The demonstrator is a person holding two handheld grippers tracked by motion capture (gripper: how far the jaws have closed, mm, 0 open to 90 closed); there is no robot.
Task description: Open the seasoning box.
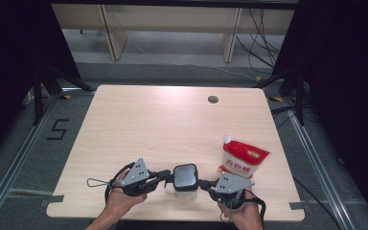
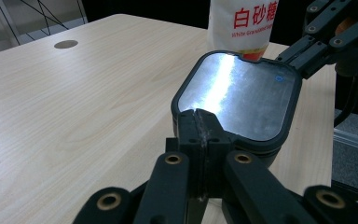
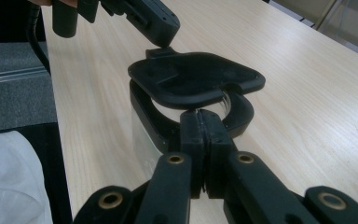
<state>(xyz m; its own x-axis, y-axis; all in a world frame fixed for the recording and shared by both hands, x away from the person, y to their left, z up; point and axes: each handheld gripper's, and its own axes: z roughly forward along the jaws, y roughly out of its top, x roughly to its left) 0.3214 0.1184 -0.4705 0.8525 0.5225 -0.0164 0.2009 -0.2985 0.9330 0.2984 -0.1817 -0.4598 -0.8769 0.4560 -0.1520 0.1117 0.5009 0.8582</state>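
The table (image 1: 139, 124) is pale wood with 1 round grommet hole (image 1: 213, 99) at its far side; everything else sits near its front edge, and the jar (image 1: 186, 189) there serves as the landmark. It is a clear container with a rounded-square black lid (image 1: 185, 175), whose top looks glossy in the left gripper view. Behind the jar and to its right stands a sugar bag (image 1: 242, 158), white with a red band and a spout at the top corner — probably kept close as the next thing to pour or pack. Its print reads "白砂糖" in red, with "White Granulated" partly legible beneath. The left gripper (image 1: 168, 178) meets the jar from the left, jaws pressed fully together, tips against the lid's rim (image 2: 200, 116), likely to steady it. The right gripper (image 1: 203, 183) comes from the jar's right, jaws likewise closed with nothing between them, tips under the raised lid edge (image 3: 223, 91) — it looks like prying, since the lid sits tilted off the jar's mouth on that side.
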